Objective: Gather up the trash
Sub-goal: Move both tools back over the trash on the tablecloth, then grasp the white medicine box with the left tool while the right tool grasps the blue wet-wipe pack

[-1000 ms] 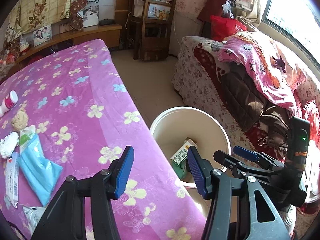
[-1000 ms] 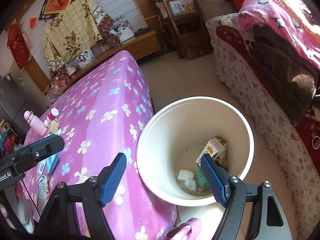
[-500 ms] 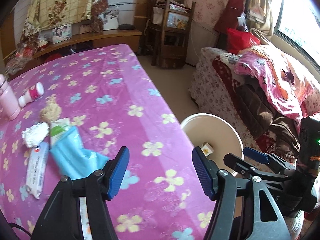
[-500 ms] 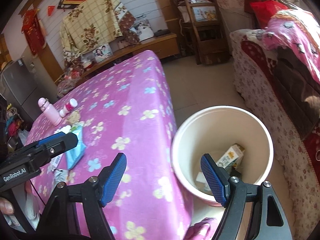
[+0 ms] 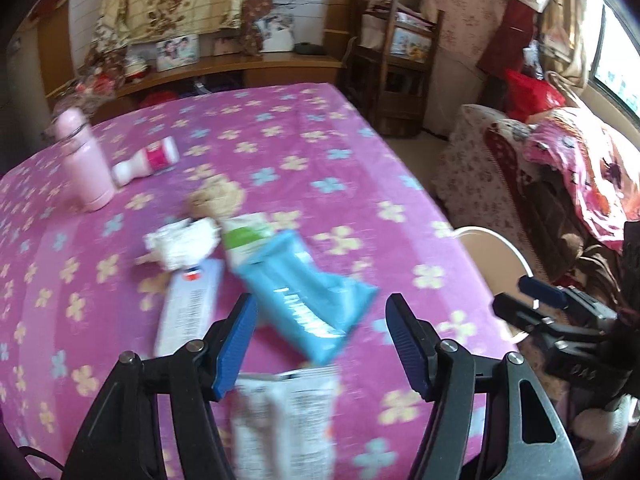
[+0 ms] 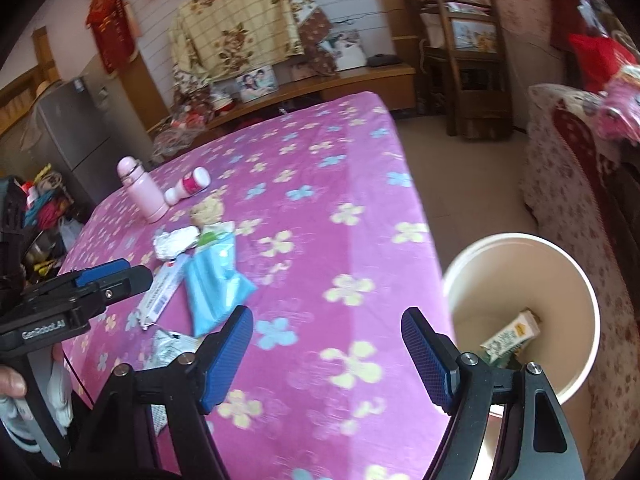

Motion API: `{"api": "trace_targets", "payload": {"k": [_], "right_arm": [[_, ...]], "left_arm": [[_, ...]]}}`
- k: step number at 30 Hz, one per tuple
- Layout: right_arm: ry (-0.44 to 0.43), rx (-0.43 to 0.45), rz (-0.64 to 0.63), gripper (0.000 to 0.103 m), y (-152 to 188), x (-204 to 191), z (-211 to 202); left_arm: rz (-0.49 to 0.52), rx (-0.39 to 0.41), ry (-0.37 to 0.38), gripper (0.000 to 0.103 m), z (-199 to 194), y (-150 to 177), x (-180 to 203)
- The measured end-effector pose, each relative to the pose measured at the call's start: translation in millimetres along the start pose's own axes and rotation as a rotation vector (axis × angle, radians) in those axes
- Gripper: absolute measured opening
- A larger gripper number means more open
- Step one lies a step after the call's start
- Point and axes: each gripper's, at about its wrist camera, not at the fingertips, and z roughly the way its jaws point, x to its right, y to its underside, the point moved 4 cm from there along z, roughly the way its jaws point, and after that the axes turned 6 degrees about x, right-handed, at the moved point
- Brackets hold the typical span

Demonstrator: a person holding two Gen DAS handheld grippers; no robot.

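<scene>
Presently, stock taken with the bucket (image 6: 520,304) as landmark: a round, smooth, cream plastic bucket on the floor, just beside the table's near corner, already holding a small green-and-white carton (image 6: 510,336) and some scraps under it; so collection looks begun, not finished. Left on the table (image 6: 320,200), which wears a soft purple cloth printed with pale flowers, all well to the left of the bucket: one blue packet (image 5: 304,288), glossy, crinkled, flat; one long white wrapper (image 5: 190,304) with fine print, touching the packet's far side; one crumpled white paper ball (image 5: 182,242); one green-and-white wrapper (image 5: 246,234) partly under the packet; one printed silver-white wrapper (image 5: 284,420) nearest the table's edge; one tan crumbly lump (image 5: 216,198). Farther from the bucket: one pink flask (image 5: 84,168), upright, matte; one small white bottle (image 5: 146,160) with pink label, lying down; whether these count as trash cannot be told. Left gripper (image 5: 322,344): blue ribbed pads spread wide, holding nothing, poised over the blue packet. Right gripper (image 6: 328,358): spread wide, empty, over the cloth beside the bucket.
</scene>
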Motion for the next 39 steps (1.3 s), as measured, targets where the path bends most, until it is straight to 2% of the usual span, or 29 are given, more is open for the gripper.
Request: {"api": "trace_targets", "payload": {"k": [7,13,18,28,34,39], "right_arm": [[-0.064,-0.039,-0.013,0.08,0.3,-33.4,22.0],[-0.096,-0.081,-0.049,0.08,2.9,-60.1,46.0],[-0.135,-0.12,-0.103,0.08,1.5,-83.6,71.1],[-0.15,-0.202,-0.217,0.08,-4.4,-113.7,130.6],[-0.161,-0.235,-0.297,0.08,3.6,-127.0,148.8],[-0.179,-0.232,-0.313,0.08,3.6,-133.5,152.5]], "left_arm": [[-0.095,-0.062,-0.043,0.07,12.7,21.7,-72.8],[-0.125,-0.095,-0.063,0.07,30.8,35.8,-102.8],[-0.123,-0.118,-0.066,0.07,47.4,39.5,-111.8],[-0.121,-0.158,-0.076,0.07,79.2,39.1,-123.1],[-0.109,-0.155,-0.078,0.07,82.5,36.8,-134.4],[-0.114,-0.169,-0.071,0.07,82.7,36.2,-139.1]]}}
